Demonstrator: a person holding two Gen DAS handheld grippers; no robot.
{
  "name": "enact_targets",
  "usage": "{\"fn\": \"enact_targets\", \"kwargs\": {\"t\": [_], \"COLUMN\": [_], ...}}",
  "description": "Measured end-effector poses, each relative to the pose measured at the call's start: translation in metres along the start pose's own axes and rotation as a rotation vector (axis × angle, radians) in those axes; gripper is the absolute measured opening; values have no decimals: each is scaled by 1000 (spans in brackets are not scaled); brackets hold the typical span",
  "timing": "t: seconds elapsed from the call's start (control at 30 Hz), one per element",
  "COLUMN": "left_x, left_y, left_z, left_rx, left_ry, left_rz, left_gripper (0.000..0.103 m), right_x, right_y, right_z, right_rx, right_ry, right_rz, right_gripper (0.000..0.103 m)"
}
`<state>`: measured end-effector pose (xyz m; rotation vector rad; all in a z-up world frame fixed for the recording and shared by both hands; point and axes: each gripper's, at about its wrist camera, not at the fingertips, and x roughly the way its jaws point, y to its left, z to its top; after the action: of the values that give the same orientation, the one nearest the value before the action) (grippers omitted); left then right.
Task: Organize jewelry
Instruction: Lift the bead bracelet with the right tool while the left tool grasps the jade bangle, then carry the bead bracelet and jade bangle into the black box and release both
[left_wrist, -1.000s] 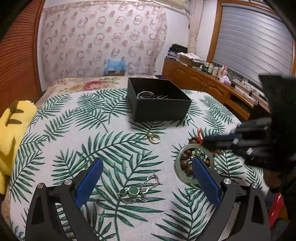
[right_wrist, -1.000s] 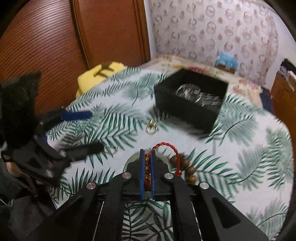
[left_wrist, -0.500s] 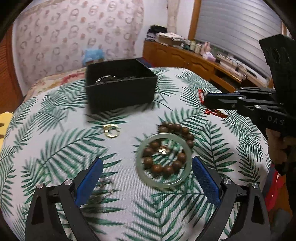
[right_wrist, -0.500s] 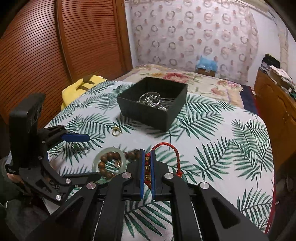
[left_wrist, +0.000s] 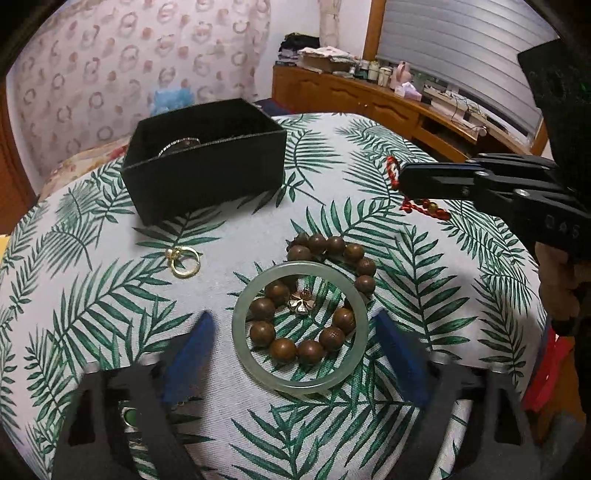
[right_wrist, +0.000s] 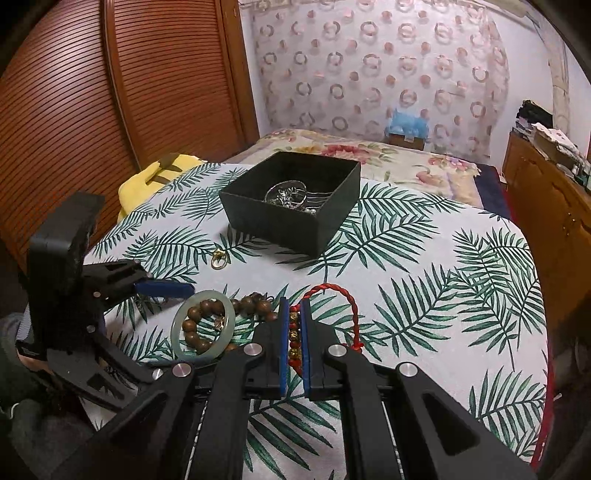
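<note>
My left gripper (left_wrist: 291, 354) gapes around the hard, slick, breakable jade bangle (left_wrist: 300, 327), best pinched across its rim, short of the black box (right_wrist: 291, 201), while my right gripper (right_wrist: 294, 325) clamps the limp red cord bracelet (right_wrist: 334, 295).

One black box (left_wrist: 207, 173), one jade bangle (left_wrist: 300, 384), one wooden bead bracelet (left_wrist: 334, 244), one red bracelet (right_wrist: 334, 291), one gold ring (left_wrist: 184, 261)

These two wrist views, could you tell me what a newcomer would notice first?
The pale green jade bangle lies over a brown wooden bead bracelet on the palm-leaf tablecloth, between the open left tool's blue fingers. The right tool is clamped on a red cord bracelet, short of the open black box holding silver jewelry.
</note>
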<state>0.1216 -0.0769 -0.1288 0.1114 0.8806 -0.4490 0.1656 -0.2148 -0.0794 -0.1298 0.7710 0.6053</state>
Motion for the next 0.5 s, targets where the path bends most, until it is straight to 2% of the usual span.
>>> {"fn": "enact_targets", "kwargs": {"t": [0.17,0.5], "left_x": [-6,-42], "left_y": [3,31], "left_z": [-2,16], "left_rx": [-8,-66], "left_ry": [-17,-150], "left_rz": [-14,25], "left_gripper": [69,69], "right_x": [1,20], "right_y": [3,10], "right_z": [11,64], "right_rx": [-15,-49], "right_ry": [-8,-49], "right_rz": [1,37], "right_gripper": [7,7]}}
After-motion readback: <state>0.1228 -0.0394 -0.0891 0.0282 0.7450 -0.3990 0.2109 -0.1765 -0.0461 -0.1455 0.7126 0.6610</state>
